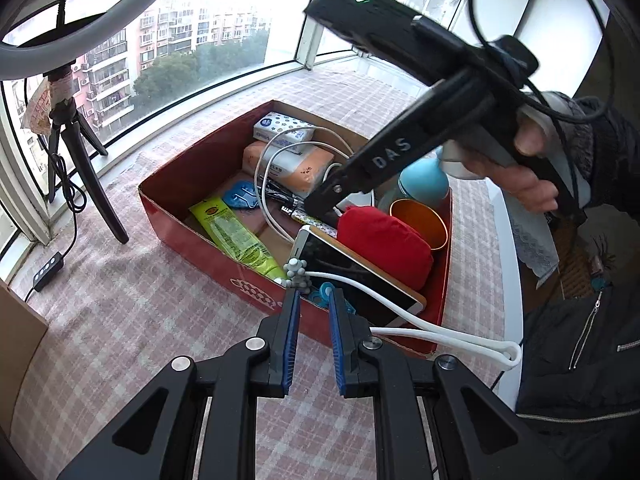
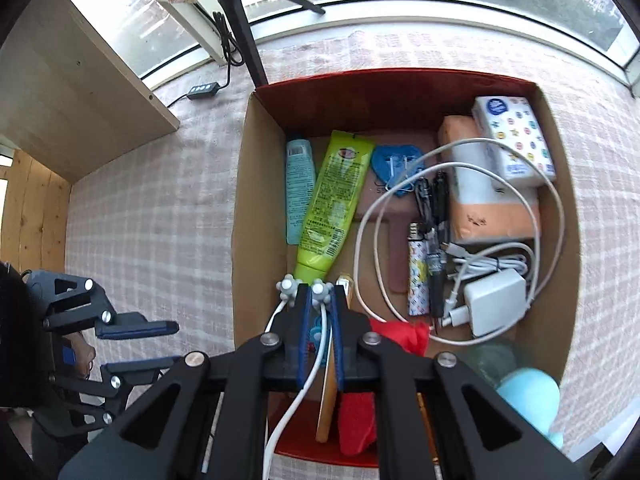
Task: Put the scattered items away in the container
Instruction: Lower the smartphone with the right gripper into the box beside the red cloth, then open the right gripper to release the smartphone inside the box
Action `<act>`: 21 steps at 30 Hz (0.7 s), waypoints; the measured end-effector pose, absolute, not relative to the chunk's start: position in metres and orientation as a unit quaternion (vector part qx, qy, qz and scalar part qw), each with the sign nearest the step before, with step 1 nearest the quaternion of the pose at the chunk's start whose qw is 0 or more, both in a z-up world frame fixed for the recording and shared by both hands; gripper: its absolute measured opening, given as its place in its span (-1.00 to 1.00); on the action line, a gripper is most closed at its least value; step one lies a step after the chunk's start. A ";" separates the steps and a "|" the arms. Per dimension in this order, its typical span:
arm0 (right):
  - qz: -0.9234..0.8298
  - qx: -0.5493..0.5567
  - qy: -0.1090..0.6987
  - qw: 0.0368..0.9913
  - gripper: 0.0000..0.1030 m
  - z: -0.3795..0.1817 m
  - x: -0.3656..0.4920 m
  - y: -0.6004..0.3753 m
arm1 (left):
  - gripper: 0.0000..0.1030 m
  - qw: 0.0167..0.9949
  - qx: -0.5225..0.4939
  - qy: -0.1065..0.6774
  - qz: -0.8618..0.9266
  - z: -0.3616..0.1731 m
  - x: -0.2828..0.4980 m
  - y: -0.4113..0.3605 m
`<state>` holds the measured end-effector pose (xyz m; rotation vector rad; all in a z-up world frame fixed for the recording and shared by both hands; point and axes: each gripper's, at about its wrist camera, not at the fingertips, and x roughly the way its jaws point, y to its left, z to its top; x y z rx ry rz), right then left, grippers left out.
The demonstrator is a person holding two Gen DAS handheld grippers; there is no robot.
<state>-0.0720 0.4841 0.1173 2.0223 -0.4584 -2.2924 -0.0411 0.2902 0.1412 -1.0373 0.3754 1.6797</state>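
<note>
Box (image 2: pixel 260 184) walls hold the green tube (image 2: pixel 330 204) and charger (image 2: pixel 494 300). My right gripper (image 2: pixel 320 300) reaches over its near edge, clenched on the white massager (image 2: pixel 320 320). My left gripper (image 1: pixel 314 300) hangs beside the box, released.

The box (image 2: pixel 260 184) is brown cardboard inside, glossy red outside. A checked woven cloth (image 2: pixel 152 216) covers the tabletop. The green tube (image 2: pixel 332 200) is shiny plastic; the cup (image 1: pixel 420 220) looks metallic; the red pouch (image 1: pixel 384 240) is soft fabric.

My view: checked tablecloth (image 1: pixel 132 320) bearing the red box (image 1: pixel 192 216), tripod (image 1: pixel 80 148) and inline switch (image 1: pixel 47 266).
</note>
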 end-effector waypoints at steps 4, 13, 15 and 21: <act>-0.728 0.672 -0.135 0.018 -0.83 0.093 -0.088 0.486 | -0.75 0.529 -0.441 0.162 0.707 0.140 -0.041 0.288; -0.711 0.689 -0.137 0.042 -0.88 0.068 -0.102 0.483 | -0.75 0.517 -0.453 0.158 0.709 0.131 -0.052 0.291; -0.710 0.688 -0.140 0.045 -0.88 0.067 -0.103 0.483 | -0.75 0.518 -0.454 0.161 0.707 0.130 -0.051 0.295; -0.718 0.681 -0.139 0.042 -0.87 0.074 -0.100 0.485 | -0.75 0.521 -0.458 0.165 0.701 0.127 -0.050 0.302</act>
